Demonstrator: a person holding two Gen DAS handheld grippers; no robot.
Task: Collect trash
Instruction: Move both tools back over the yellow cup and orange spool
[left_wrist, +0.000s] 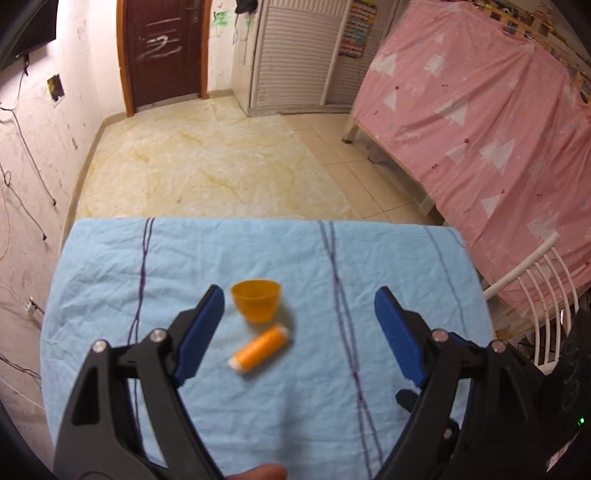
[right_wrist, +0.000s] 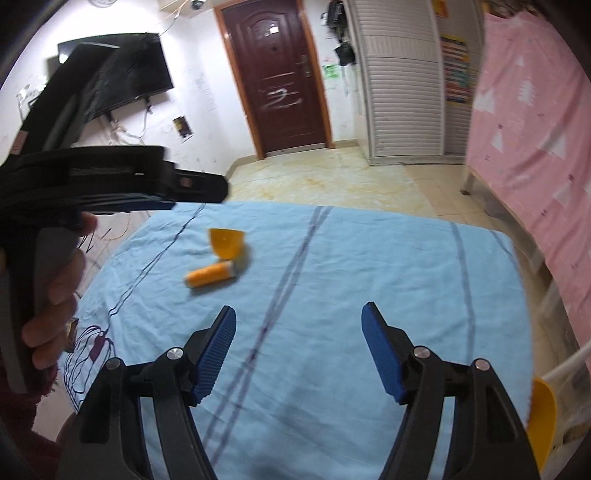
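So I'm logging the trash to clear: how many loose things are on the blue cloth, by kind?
Orange cup: 1
Orange thread spool: 1
Total: 2, lying near each other on the blue cloth; whether they touch I cannot tell.

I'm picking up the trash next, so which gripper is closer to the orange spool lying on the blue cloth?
Left. The left gripper hangs open right above the orange spool, which shows between its fingers. The right gripper, also open, sits farther back, with the spool up and to its left.
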